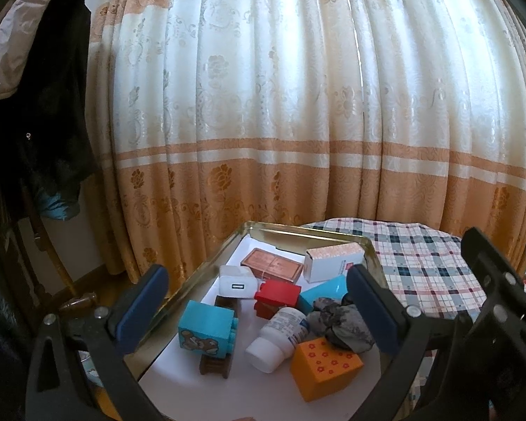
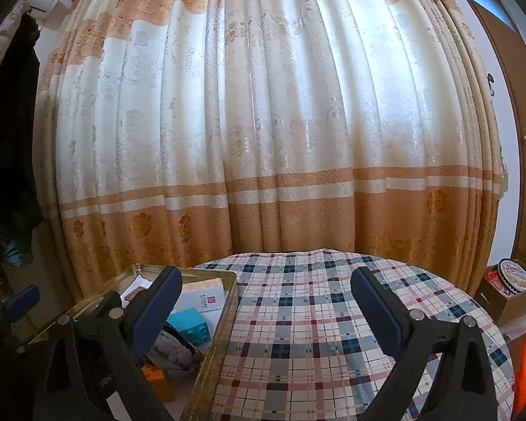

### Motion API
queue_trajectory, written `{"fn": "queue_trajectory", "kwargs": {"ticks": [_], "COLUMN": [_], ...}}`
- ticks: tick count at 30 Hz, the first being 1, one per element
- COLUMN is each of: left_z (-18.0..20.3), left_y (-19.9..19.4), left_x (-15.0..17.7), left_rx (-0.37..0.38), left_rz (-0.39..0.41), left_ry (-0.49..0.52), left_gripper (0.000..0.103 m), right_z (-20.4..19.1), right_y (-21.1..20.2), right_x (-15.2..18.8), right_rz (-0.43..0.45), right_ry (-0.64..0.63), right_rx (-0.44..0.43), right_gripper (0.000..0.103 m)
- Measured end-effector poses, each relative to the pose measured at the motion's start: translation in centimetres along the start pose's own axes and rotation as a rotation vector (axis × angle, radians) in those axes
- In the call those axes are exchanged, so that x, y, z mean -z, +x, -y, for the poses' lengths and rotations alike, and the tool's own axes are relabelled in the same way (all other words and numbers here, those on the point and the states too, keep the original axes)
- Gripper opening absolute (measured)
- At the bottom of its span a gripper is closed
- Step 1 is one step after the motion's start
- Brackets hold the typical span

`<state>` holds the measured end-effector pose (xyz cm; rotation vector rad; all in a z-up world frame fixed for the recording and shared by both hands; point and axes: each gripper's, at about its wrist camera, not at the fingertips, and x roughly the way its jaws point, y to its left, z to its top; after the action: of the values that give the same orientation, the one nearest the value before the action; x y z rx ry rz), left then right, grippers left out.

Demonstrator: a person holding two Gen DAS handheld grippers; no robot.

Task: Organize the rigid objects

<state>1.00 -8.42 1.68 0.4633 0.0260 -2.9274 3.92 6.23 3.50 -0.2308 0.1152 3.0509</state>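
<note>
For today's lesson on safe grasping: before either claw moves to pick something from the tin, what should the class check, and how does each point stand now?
1. Left claw open: ok.
2. Right claw open and holding nothing: ok.
3. Items lie inside the gold tin: ok.
4. White bottle free to grasp: not ok, it lies crowded against the orange block.
5. Checked cloth under the right claw bare: ok.
6. Tin steady: cannot tell.

In the right wrist view, the left finger of the right tongs [image 2: 263,301] hides most of the gold tin [image 2: 224,312]. The orange block [image 2: 157,380] shows only a corner. Box labels are too small to read. The bench [image 2: 333,333] runs off the bottom edge.
</note>
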Motion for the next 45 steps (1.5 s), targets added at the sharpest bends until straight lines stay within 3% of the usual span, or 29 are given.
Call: {"fn": "queue_trajectory", "kwargs": {"ticks": [45], "left_z": [0.52], "left_y": [0.31], "left_x": [0.14], "left_rx": [-0.033], "left_rz": [-0.032], "left_ry": [0.010], "left_gripper": [0.103], "right_z": [0.06], "right_y": [0.01], "right_x": [-0.03], "right_rz": [-0.003], "right_ry": [-0.004], "right_rx": [0.013], "right_gripper": [0.099]}}
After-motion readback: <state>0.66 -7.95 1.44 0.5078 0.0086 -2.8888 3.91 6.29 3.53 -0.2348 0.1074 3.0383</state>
